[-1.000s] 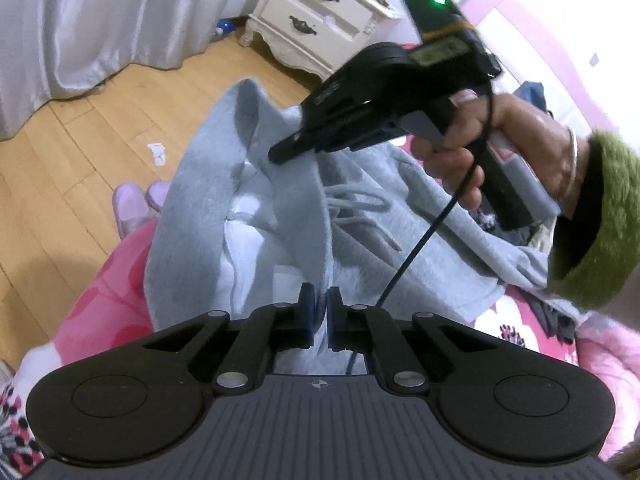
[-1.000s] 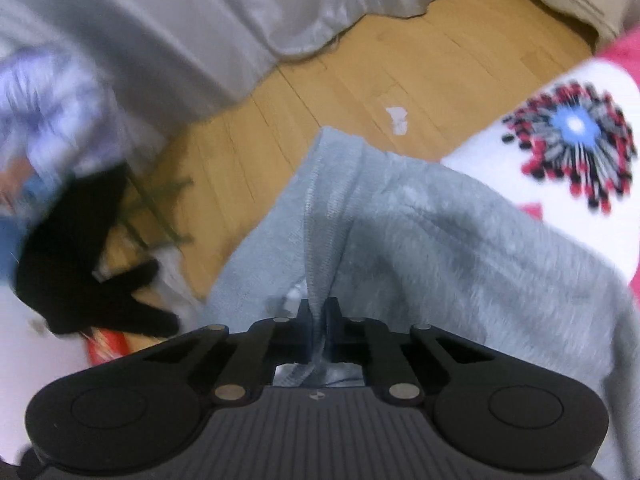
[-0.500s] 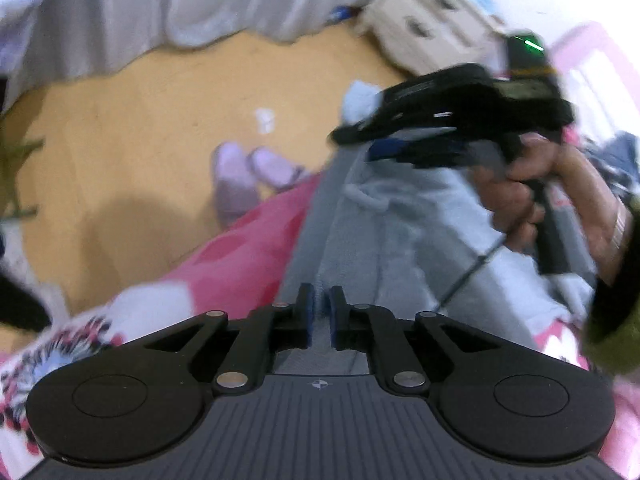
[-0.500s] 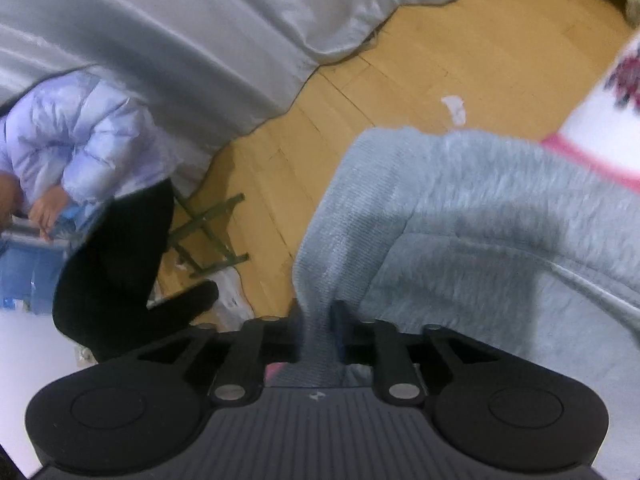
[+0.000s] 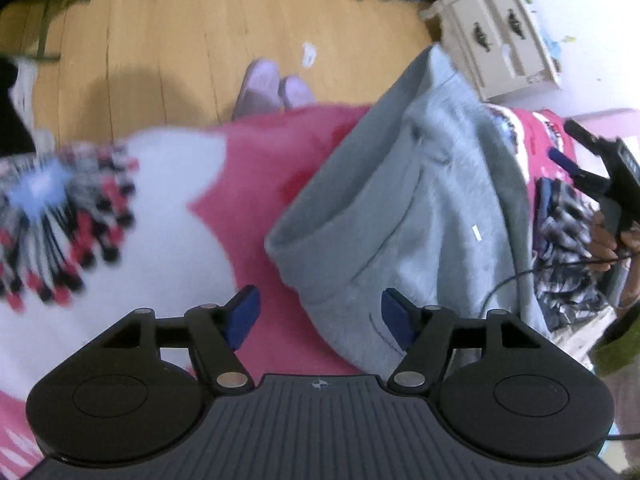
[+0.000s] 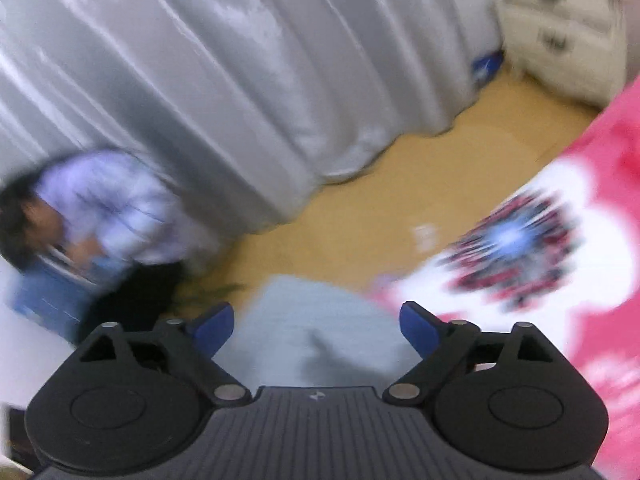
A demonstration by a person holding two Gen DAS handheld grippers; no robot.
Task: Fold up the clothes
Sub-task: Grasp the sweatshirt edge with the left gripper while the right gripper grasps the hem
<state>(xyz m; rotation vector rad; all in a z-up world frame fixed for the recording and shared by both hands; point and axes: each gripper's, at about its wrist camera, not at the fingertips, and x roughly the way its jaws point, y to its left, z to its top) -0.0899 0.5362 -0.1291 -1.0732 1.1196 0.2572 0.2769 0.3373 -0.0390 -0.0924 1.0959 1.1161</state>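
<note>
Pink & white floral bedspread (image 5: 168,208) covered the bed, w/ the grey sweatshirt (image 5: 408,216) lying crumpled on it, hem end nearest the cams. Left gripper (image 5: 320,316) was spread wide, holding nothing, 1 blue pad over the fabric edge. Right gripper (image 6: 316,326) was also wide open above grey cloth.

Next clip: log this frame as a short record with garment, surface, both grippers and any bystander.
garment: grey hoodie, lying spread on the bed
surface: pink and white floral blanket
left gripper: open, holding nothing, hoodie edge below its fingers
right gripper: open, above grey fabric
floor: wooden, pair of slippers beside the bed
bystander: person in a light jacket, blurred, by the curtain
</note>
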